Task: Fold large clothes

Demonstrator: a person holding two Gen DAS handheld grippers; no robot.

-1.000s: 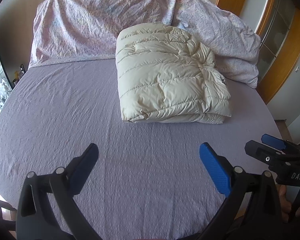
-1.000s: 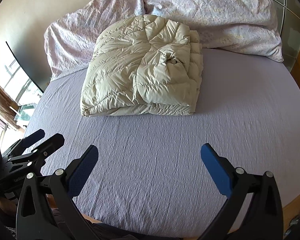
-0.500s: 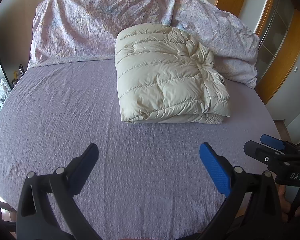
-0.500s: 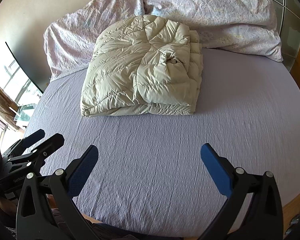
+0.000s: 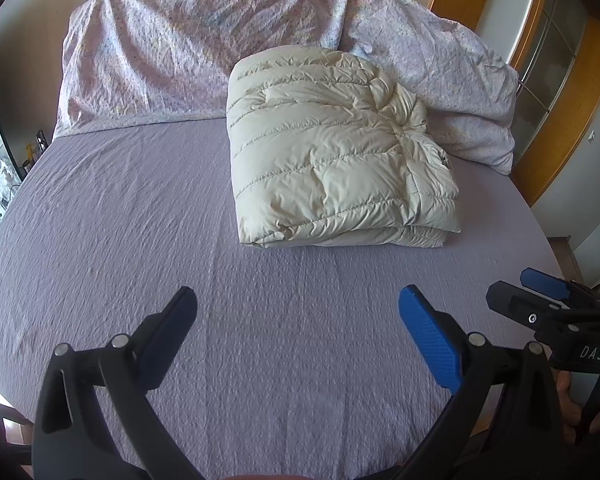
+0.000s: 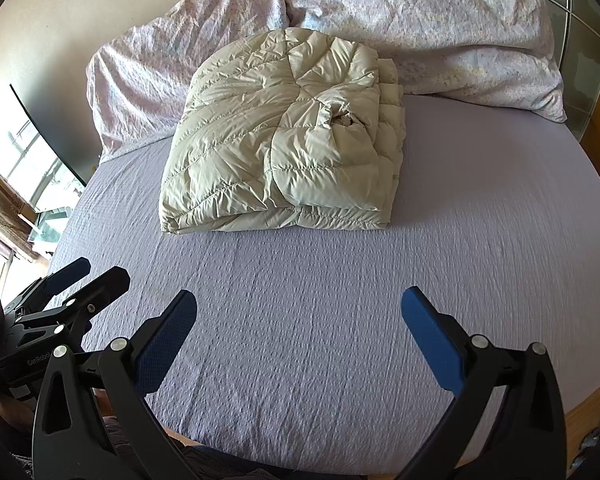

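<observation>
A: Where is the jacket (image 5: 332, 148)?

B: On the bed (image 5: 120, 208), folded into a thick cream bundle. Its far end is touching the pillows (image 5: 188, 36) by the wall. Its near edge faces both cameras, with bare sheet between it and the tongs.

A: And the tongs?

B: The left tongs (image 5: 296, 322) are spread wide with nothing between the pads, held low over the near part of the bed. The right tongs (image 6: 298, 322) are the same: spread, empty, well apart from the jacket. Each pair shows at the edge of the other's view.

A: How would it handle?

B: Light and very soft, I'd judge. It is quilted and puffy, so it will squash under a pinch and spring back when let go. The shell has a slight sheen and looks slippery, and thin layers could slide out of the pads.

A: Where would you take hold?

B: At the near edge, where the stacked layers show. Pinch all of them together near each corner, one pair of tongs per corner. On top a bunched sleeve end or cuff (image 6: 342, 118) sticks up; I cannot tell which. Grabbing only that would likely pull the fold open.

A: Is the folding done?

B: It looks close to done. The bundle is compact, though slightly uneven on its right side.
</observation>
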